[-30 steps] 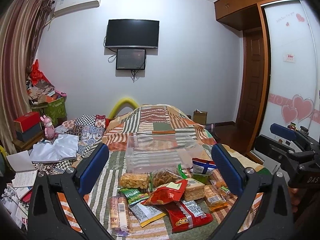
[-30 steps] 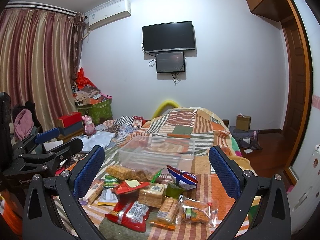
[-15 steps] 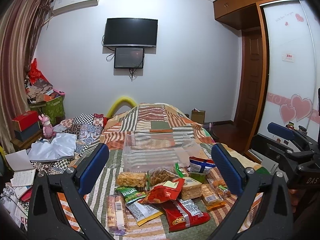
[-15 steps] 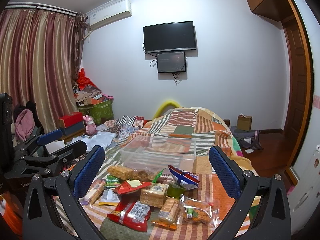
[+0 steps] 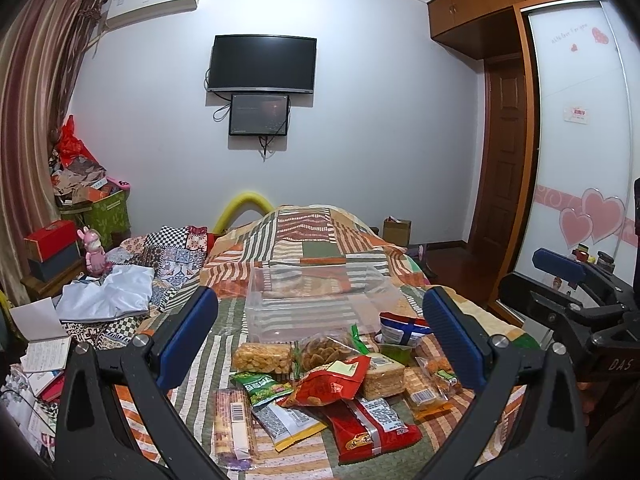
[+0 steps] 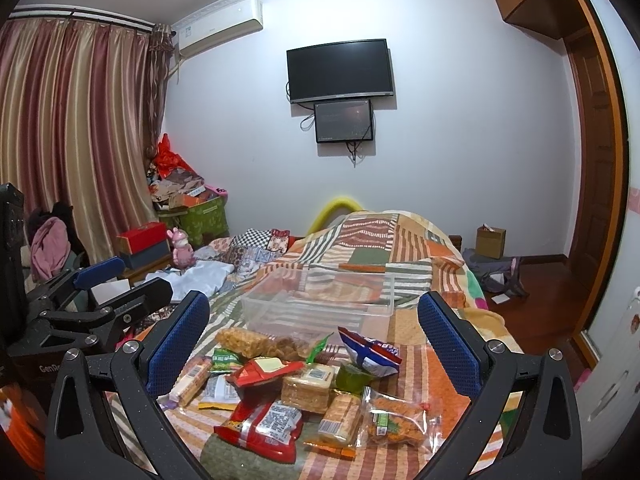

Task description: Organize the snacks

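Left gripper (image 5: 318, 334): I hold its jaws wide, empty.
Right gripper (image 6: 312, 336): wide, empty.
Snack pile (image 5: 336, 380): below both, centred.
Clear bin (image 5: 320, 300): just beyond.

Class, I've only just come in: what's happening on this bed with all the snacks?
A person holds a two-finger tool in each hand above a pile of snack packets on the patchwork bed. The left tool and right tool are both open and hold nothing. The clear plastic bin behind the pile looks empty, so sorting hasn't begun.
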The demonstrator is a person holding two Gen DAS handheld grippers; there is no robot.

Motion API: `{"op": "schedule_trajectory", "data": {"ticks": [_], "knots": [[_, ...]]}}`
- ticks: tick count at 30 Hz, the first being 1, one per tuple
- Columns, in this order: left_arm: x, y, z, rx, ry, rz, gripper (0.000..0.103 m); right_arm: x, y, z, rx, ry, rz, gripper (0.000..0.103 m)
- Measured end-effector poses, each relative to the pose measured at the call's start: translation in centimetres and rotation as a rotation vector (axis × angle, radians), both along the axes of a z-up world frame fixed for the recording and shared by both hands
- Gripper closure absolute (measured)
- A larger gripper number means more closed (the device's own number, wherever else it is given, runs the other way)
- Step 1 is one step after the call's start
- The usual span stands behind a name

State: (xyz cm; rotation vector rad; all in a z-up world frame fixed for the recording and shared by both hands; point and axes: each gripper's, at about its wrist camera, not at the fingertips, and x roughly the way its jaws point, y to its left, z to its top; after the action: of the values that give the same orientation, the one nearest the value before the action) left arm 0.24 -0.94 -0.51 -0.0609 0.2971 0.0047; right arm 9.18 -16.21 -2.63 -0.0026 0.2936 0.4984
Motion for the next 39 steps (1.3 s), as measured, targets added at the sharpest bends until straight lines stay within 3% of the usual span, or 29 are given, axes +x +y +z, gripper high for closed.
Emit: {"op": "schedule_trajectory", "data": {"ticks": [15,28,39], "knots": [[3.0,1.5,-2.0,-0.01,0.052,-0.005,0.0,3.3,0.1,-2.1,-0.028,0.081,-0.016,0.0],[10.8,5.8,-9.4,-0.055,0.33,0.044,0.0,9.2,-0.1,-7.5,-0.088,0.276,-0.033,0.0],[16.3,7.9,-14.4,-0.071,0.533,0.025,0.0,13.0,-0.4,-10.2,-0.18,0.345,-0.052,0.002]]}}
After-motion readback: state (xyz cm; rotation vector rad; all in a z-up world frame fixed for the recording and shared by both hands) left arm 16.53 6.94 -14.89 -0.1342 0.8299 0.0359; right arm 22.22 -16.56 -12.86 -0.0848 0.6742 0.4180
